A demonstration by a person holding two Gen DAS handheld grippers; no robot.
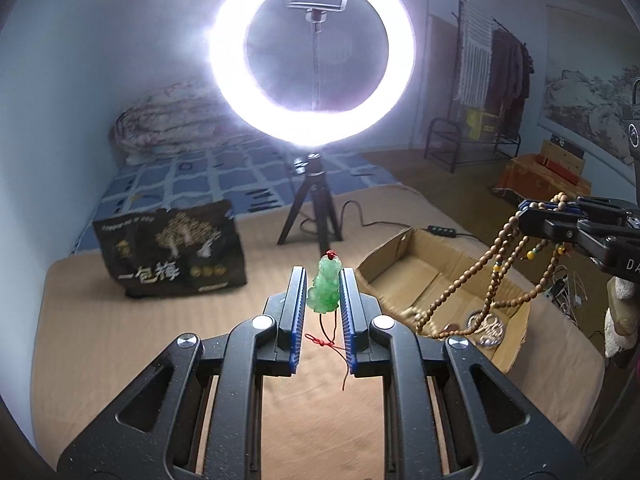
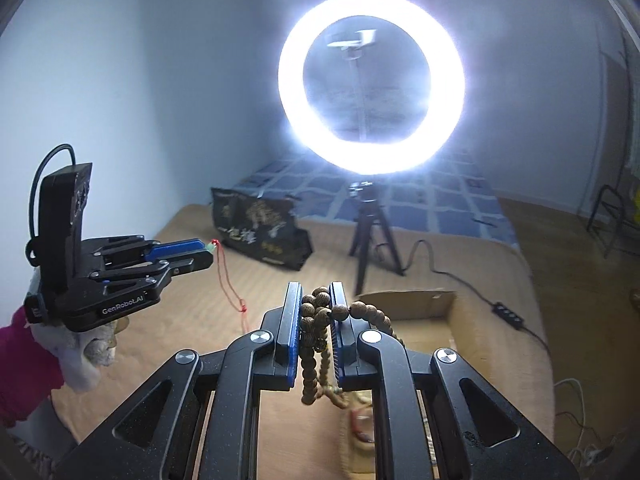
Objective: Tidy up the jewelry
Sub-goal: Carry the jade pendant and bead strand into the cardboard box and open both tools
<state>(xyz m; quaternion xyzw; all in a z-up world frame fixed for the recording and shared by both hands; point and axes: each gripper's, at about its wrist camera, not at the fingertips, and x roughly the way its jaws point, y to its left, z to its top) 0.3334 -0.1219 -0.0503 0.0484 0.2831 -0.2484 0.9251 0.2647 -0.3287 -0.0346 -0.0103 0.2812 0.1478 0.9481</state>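
Green jade pendant [image 1: 325, 287] pinched upright between my left fingers [image 1: 296, 292], its red cord [image 1: 332, 344] dangling below, up in the air above the tan bed [image 1: 120, 320]. My right gripper [image 2: 316, 300] is clamped narrow on the brown bead strand [image 2: 316, 320], whose loops hang down over the cardboard box [image 1: 420, 272]. Inside that box, under the beads, lies something silvery [image 1: 486, 326], too blurred to name. Left of the box sits a black snack bag [image 1: 172, 252] printed with "一包梅". Behind the box, the lit ring light [image 1: 312, 52] stands on its tripod [image 1: 310, 208], cable and inline switch [image 1: 442, 231] trailing right. My left gripper [image 2: 200, 251] reads "GenRobot.AI" on its side.
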